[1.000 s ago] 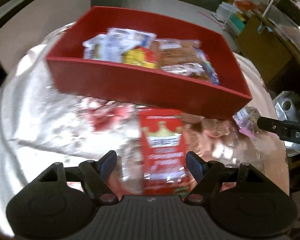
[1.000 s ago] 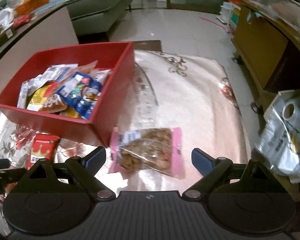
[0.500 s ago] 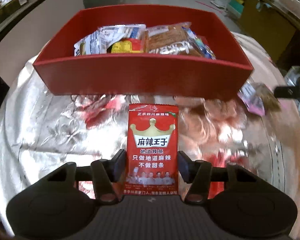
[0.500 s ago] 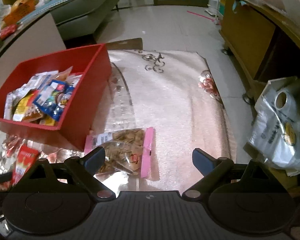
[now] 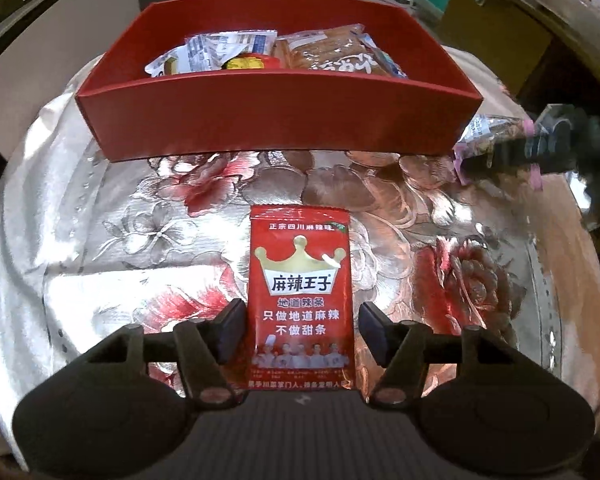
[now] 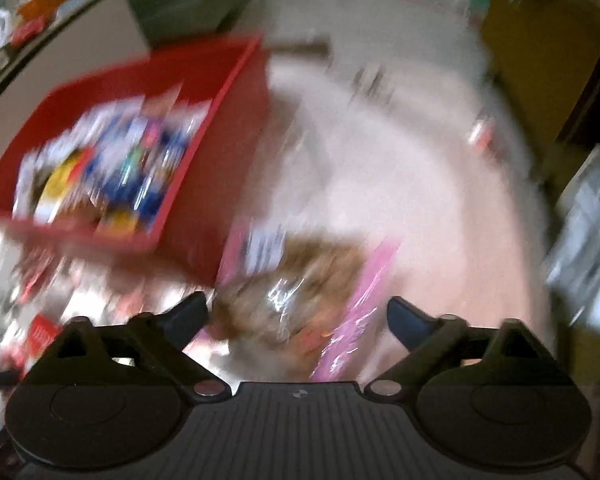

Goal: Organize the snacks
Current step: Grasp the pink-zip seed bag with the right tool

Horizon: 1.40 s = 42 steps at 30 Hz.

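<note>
Left gripper (image 5: 300,330) jaws opening, red packet (image 5: 300,296) between pads, flat on flowered cloth (image 5: 148,240) just before red box (image 5: 268,112); pads clear, no grip. Right gripper (image 6: 298,316) wide, closing, over pink-edged bag (image 6: 300,292) beside box; view blurred. Risk: my pads skid on slick flat film, packet slips.
</note>
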Each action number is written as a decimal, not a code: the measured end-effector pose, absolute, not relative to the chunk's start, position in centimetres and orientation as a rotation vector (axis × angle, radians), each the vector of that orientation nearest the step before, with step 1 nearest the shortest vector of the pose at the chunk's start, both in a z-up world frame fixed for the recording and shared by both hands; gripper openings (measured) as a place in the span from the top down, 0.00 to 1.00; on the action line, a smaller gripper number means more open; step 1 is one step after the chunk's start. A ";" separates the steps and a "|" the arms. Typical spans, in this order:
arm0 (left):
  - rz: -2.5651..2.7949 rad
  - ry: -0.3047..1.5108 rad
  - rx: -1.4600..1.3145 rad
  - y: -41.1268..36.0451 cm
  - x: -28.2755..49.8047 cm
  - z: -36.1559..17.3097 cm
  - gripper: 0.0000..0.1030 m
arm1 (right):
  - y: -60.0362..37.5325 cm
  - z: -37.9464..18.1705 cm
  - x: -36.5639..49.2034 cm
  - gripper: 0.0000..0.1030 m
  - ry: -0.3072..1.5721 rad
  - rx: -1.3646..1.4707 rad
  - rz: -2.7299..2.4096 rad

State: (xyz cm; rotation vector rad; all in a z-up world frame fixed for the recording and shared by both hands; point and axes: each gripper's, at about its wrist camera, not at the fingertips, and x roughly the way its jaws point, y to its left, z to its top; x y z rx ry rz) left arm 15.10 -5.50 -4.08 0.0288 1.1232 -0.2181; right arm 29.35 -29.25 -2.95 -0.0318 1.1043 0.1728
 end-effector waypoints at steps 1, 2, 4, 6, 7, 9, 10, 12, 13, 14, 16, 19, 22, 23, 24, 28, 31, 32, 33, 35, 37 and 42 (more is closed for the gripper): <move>-0.224 1.127 0.016 -5.3 15.3 -4.0 0.46 | -28.4 -3.0 28.4 0.10 1.134 -0.074 0.201; -0.228 1.134 -0.005 -5.0 15.4 -3.9 0.46 | -27.8 -2.9 27.4 0.10 1.155 -0.083 0.246; -0.230 1.145 -0.047 -4.3 15.7 -3.8 0.46 | -27.0 -2.0 25.2 0.17 1.179 -0.089 0.342; -0.228 1.153 -0.077 -3.9 15.8 -3.8 0.46 | -27.0 -0.6 23.8 0.17 1.165 -0.076 0.385; -0.226 1.154 -0.082 -3.8 15.8 -3.8 0.45 | -27.3 0.2 23.5 0.16 1.142 -0.073 0.395; -0.227 1.154 -0.072 -4.0 15.7 -3.8 0.44 | -27.4 1.8 23.8 0.14 1.056 -0.138 0.380; -0.230 1.154 -0.066 -4.1 15.6 -3.8 0.42 | -27.1 2.2 24.3 0.11 0.994 -0.223 0.358; -0.235 1.151 -0.052 -4.4 15.6 -3.8 0.41 | -26.4 1.9 26.2 0.08 0.956 -0.365 0.361; -0.238 1.151 -0.047 -4.4 15.6 -3.8 0.40 | -25.9 1.1 27.4 0.08 0.970 -0.426 0.379; -0.241 1.150 -0.046 -4.4 15.6 -3.8 0.39 | -25.5 0.3 28.4 0.08 0.992 -0.477 0.398; -0.252 1.149 -0.041 -4.4 15.5 -3.9 0.37 | -24.9 -1.8 30.3 0.08 1.053 -0.562 0.452; -0.269 1.153 -0.033 -4.6 15.6 -4.0 0.29 | -26.3 -2.6 31.8 0.01 1.077 -0.473 0.473; -0.277 1.161 -0.013 -5.3 15.7 -4.3 0.23 | -27.2 -2.5 30.1 0.02 1.069 -0.413 0.436; -0.276 1.162 0.000 -5.5 15.7 -4.4 0.21 | -27.2 -2.4 29.0 0.02 1.080 -0.398 0.436; -0.277 1.160 0.014 -5.7 15.6 -4.4 0.20 | -27.0 -2.2 28.1 0.02 1.100 -0.386 0.449; -0.282 1.147 0.054 -6.1 15.2 -4.6 0.20 | -26.3 -1.0 23.4 0.05 1.119 -0.317 0.533; -0.272 1.150 0.035 -5.6 15.2 -4.4 0.20 | -26.6 -0.3 22.4 0.05 1.080 -0.328 0.448; -0.270 1.149 0.027 -5.4 15.2 -4.3 0.20 | -26.7 -0.3 22.6 0.05 1.072 -0.316 0.418; -0.269 1.151 0.022 -5.2 15.2 -4.2 0.20 | -26.9 -0.3 23.1 0.04 1.067 -0.280 0.393; -0.272 1.141 0.016 -4.8 15.2 -4.2 0.20 | -27.0 -0.5 24.4 0.03 1.054 -0.207 0.345; -0.264 1.121 0.013 -4.5 15.5 -4.3 0.20 | -26.3 -1.0 25.4 0.01 1.047 -0.189 0.315; -0.252 1.036 0.123 -5.6 16.2 -5.0 0.17 | -25.3 -3.7 27.0 0.00 1.108 -0.137 0.255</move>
